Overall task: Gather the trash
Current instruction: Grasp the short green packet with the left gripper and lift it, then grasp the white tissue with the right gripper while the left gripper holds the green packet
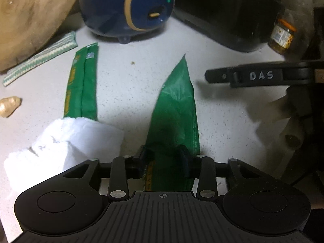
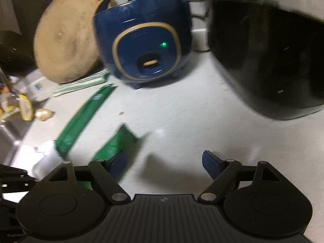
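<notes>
My left gripper (image 1: 163, 158) is shut on a green plastic wrapper (image 1: 178, 109) that stretches forward over the white counter. A second, long green wrapper (image 1: 83, 85) lies flat to its left. A crumpled white tissue (image 1: 60, 141) lies at the near left. My right gripper (image 2: 165, 162) is open and empty above the counter; one of its fingers (image 1: 243, 76) shows in the left wrist view at the right. In the right wrist view the held wrapper (image 2: 119, 141) is at lower left, with the long wrapper (image 2: 85, 115) and the tissue (image 2: 44, 156) beyond.
A blue rice cooker (image 2: 145, 38) stands at the back, a round wooden board (image 2: 64, 36) leans to its left, a black appliance (image 2: 269, 60) stands at the right. A striped cloth (image 1: 40, 58), a ginger piece (image 1: 9, 106) and a jar (image 1: 282, 34) are also here.
</notes>
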Demonstrator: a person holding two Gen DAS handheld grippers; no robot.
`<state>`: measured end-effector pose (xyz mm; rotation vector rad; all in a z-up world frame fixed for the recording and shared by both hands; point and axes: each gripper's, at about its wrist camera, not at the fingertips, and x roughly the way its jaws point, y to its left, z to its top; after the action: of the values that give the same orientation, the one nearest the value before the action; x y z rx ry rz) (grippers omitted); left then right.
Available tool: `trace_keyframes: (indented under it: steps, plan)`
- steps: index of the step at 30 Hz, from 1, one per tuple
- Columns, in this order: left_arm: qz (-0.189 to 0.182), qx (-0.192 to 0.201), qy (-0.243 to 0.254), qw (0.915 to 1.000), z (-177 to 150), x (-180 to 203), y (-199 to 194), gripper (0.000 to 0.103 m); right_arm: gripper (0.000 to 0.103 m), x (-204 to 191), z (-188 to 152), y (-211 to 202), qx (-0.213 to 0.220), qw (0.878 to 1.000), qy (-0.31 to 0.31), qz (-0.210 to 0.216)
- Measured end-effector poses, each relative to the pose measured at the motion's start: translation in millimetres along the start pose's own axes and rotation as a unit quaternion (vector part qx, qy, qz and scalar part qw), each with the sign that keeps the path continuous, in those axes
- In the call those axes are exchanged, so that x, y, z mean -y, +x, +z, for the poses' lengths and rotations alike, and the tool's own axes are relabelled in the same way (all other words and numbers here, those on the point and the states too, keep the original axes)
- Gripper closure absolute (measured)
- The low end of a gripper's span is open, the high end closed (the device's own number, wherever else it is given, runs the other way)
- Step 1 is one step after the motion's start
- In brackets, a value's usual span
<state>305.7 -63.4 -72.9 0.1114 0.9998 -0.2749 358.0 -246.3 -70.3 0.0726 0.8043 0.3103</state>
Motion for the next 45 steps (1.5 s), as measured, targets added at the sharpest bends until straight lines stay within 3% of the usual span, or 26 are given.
trace_keyframes:
  steps: [7, 12, 16, 19, 21, 23, 27, 30, 33, 38, 42, 45]
  plan:
    - [0.015, -0.012, 0.03, 0.9994, 3.6, 9.2, 7.1, 0.048, 0.021, 8.8, -5.1, -1.6, -0.007, 1.0, 0.008, -0.018]
    - [0.026, -0.016, 0.004, 0.9995, 3.7, -4.2, 5.1, 0.05, 0.021, 3.4, -7.6, 1.8, -0.012, 1.0, -0.003, -0.019]
    - [0.007, -0.003, -0.01, 0.9999, 0.9, -9.7, 2.6, 0.054, 0.021, -9.1, -5.9, 0.4, 0.004, 0.999, -0.03, -0.025]
    - [-0.007, 0.027, -0.044, 0.9986, -7.4, -15.8, -0.3, 0.067, 0.019, -19.6, -1.0, -1.9, 0.027, 0.998, -0.04, -0.045]
    - [-0.026, 0.048, -0.09, 0.9944, -13.4, -24.5, -9.2, 0.084, 0.019, -24.1, 2.4, -0.6, 0.028, 0.998, -0.048, -0.039]
    - [-0.035, 0.069, -0.113, 0.9905, -19.3, -29.8, -22.4, 0.088, 0.019, -28.2, 5.1, 2.1, 0.019, 0.998, -0.057, -0.018]
    - [-0.003, 0.113, -0.134, 0.9845, -33.0, -39.6, -60.9, 0.09, 0.019, -43.5, 13.1, 7.0, 0.012, 0.997, -0.065, 0.028]
    - [0.034, 0.147, -0.183, 0.9715, -48.6, -60.6, -92.0, 0.09, 0.019, -62.4, 20.4, 7.7, 0.019, 0.994, -0.072, 0.077]
    - [0.094, 0.171, -0.23, 0.9534, -67.7, -84.4, -120.7, 0.09, 0.019, -95.2, 23.8, 13.4, 0.014, 0.986, -0.106, 0.127]
    - [0.173, 0.197, -0.303, 0.9164, -105.3, -119.5, -162.4, 0.09, 0.019, -161.7, 8.9, 28.7, -0.012, 0.964, -0.191, 0.187]
    - [0.208, 0.2, -0.345, 0.893, -139.1, -134.6, -183.8, 0.09, 0.02, -206.3, -7.8, 44.6, -0.039, 0.947, -0.228, 0.222]
    - [0.217, 0.201, -0.364, 0.8831, -160.7, -142.0, -192.6, 0.09, 0.025, -230.8, -16.0, 53.6, -0.053, 0.943, -0.245, 0.217]
